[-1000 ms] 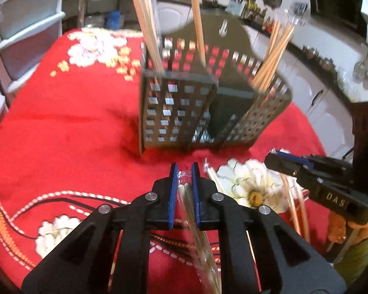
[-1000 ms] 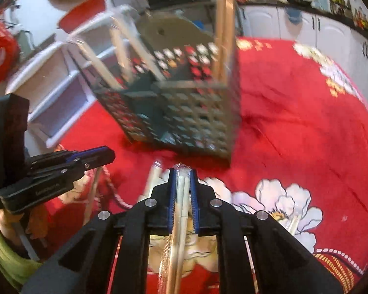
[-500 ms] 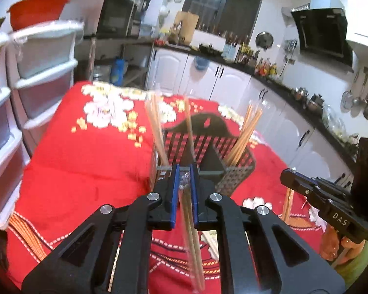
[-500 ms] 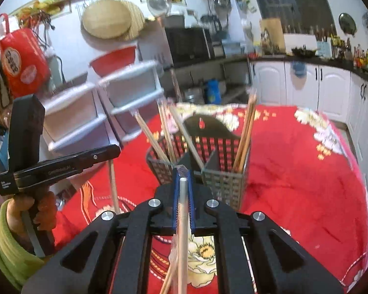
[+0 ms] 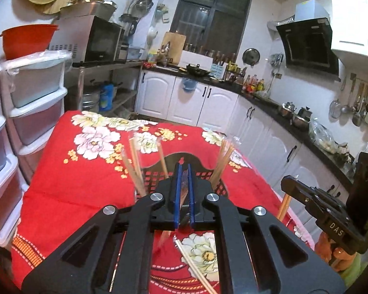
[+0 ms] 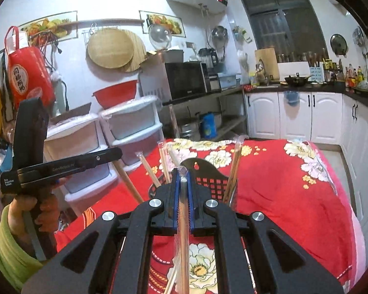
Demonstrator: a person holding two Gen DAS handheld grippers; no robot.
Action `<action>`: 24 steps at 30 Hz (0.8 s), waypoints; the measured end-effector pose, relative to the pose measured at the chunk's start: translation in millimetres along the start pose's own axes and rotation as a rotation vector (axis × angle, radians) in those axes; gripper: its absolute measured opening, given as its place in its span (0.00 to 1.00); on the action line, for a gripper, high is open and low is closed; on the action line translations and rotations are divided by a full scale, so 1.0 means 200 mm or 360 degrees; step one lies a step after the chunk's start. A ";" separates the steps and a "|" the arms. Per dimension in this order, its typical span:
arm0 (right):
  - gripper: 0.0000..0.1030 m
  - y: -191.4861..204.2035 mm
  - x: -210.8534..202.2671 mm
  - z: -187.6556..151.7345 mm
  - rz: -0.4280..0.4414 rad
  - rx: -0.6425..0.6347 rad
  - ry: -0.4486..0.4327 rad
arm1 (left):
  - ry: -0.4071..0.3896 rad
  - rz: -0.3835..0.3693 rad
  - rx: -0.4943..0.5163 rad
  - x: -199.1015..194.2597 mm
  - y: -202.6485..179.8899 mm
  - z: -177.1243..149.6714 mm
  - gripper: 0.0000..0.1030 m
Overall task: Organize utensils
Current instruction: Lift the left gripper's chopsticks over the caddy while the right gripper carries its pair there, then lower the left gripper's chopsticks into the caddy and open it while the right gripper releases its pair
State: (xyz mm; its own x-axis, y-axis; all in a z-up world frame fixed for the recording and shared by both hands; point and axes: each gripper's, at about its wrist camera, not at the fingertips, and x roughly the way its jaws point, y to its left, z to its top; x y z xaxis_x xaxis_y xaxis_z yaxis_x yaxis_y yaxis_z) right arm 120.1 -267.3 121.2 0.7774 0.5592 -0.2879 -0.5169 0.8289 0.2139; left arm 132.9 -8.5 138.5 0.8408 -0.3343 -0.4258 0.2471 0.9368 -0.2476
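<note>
Your left gripper point(image 5: 183, 191) is clamped on a clear-wrapped pair of chopsticks point(image 5: 183, 197), and the pinch sits near the top end, so most of the length hangs below the jaws toward the red cloth. Your right gripper point(image 6: 183, 196) is likewise clenched on its own wrapped pair point(image 6: 183, 208), which drops straight down between the arms. Both grips bear on slippery film, not wood; I judge that a quick tilt could let either pair slide or swing out of line.

Just beyond both sets of jaws stands the dark perforated holder point(image 6: 216, 183), the place these belong. It already carries several pairs, leaning outward at left point(image 5: 132, 166) and right point(image 5: 222, 164) of its arched back. Those splayed tops are your main hazard: a dangling lower end can catch one on the way over and lever it out, or tip the holder itself.

With 2 loads converging on 1 holder, the grippers sit near each other and could collide. Another pair point(image 5: 196, 267) lies loose on the tablecloth point(image 5: 61, 191) beneath your left gripper; a low pass could knock it.
</note>
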 end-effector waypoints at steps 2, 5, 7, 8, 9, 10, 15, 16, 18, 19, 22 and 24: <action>0.06 -0.01 0.00 0.01 0.0000 0.0006 -0.0013 | -0.0011 -0.0018 -0.0001 0.00 -0.02 0.02 0.01; 0.06 -0.02 0.00 0.04 -0.0002 0.0014 -0.0038 | -0.0030 -0.0031 0.0008 0.00 -0.04 0.05 0.00; 0.06 -0.03 0.00 0.05 -0.0003 0.0015 -0.0047 | -0.0042 -0.0041 0.0018 0.00 -0.06 0.08 0.00; 0.06 -0.03 0.00 0.06 0.0001 0.0013 -0.0053 | -0.0046 -0.0046 0.0021 0.00 -0.07 0.09 0.00; 0.06 -0.03 0.00 0.08 0.0003 0.0007 -0.0063 | -0.0050 -0.0051 0.0024 -0.01 -0.07 0.10 0.00; 0.06 -0.02 0.00 0.09 0.0002 0.0003 -0.0073 | -0.0058 -0.0054 0.0034 -0.01 -0.08 0.12 0.00; 0.06 -0.02 0.00 0.17 0.0002 -0.0022 -0.0134 | -0.0104 -0.0047 0.0070 -0.01 -0.12 0.19 0.00; 0.06 -0.02 0.01 0.19 -0.0002 -0.0021 -0.0142 | -0.0112 -0.0045 0.0076 -0.01 -0.13 0.22 0.00; 0.06 -0.02 0.01 0.22 -0.0002 -0.0019 -0.0160 | -0.0132 -0.0052 0.0081 -0.01 -0.15 0.26 0.00; 0.06 -0.02 0.02 0.24 -0.0004 -0.0022 -0.0170 | -0.0142 -0.0049 0.0086 -0.01 -0.16 0.28 0.00; 0.06 -0.02 0.02 0.29 -0.0020 -0.0045 -0.0204 | -0.0180 -0.0045 0.0096 -0.02 -0.18 0.34 0.00; 0.06 -0.02 0.03 0.32 -0.0039 -0.0057 -0.0225 | -0.0200 -0.0044 0.0099 -0.02 -0.19 0.37 0.00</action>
State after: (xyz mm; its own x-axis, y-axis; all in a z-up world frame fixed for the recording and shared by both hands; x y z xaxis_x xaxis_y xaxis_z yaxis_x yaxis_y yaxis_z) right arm 149.8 -269.6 178.6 0.8313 0.5330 -0.1576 -0.5079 0.8436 0.1742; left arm 156.3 -35.3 213.6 0.8860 -0.3482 -0.3061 0.2970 0.9333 -0.2018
